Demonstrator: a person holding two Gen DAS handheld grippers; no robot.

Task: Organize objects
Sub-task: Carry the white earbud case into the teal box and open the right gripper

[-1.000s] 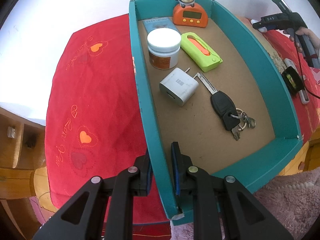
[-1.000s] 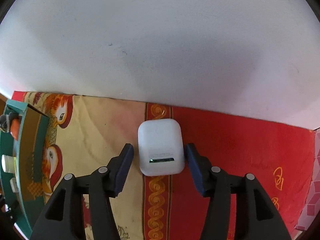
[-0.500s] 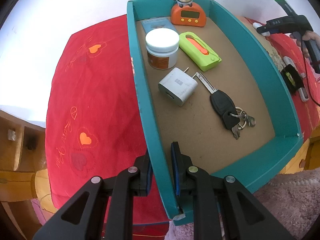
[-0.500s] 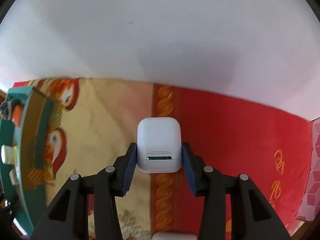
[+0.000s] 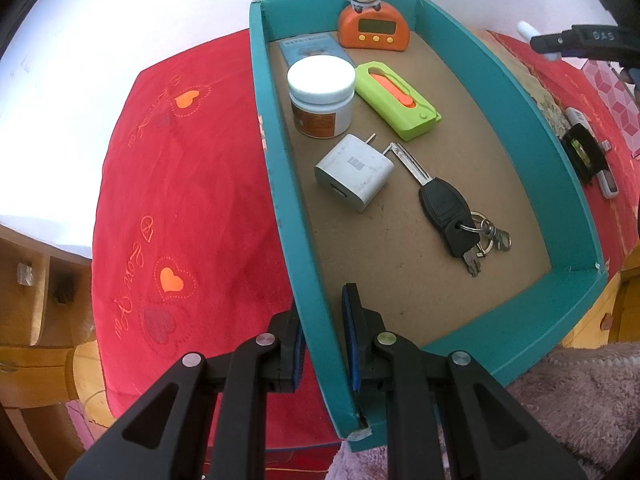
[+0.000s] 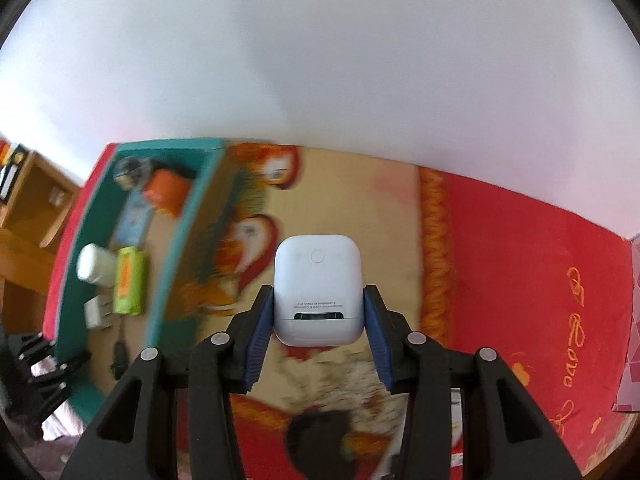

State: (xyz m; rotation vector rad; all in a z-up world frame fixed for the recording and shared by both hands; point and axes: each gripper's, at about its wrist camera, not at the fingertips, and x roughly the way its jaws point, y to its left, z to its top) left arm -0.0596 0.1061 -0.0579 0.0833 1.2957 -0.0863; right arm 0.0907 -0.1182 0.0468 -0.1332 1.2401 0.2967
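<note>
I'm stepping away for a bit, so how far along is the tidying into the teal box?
Done: timer, jar, green case, charger and keys lie in the box, whose wall the left gripper clamps. In hand: the right gripper holds the earbud case. Left: a tape measure and a white gadget beside it, on the cloth.

We see a surface covered with a red cloth (image 5: 192, 184) that has orange hearts and stitched writing. Beside it lies a yellow cloth (image 6: 360, 216) with orange figures and a red border. On the cloths stands a teal tray (image 5: 516, 92), its left wall over the red cloth. To the right of the tray, directly on the cloth, lie a small black device (image 5: 585, 153) and a white pen-like thing (image 5: 600, 168), touching or overlapping each other. At the lower right a pink fluffy fabric (image 5: 576, 408) lies under the tray's near corner.
</note>
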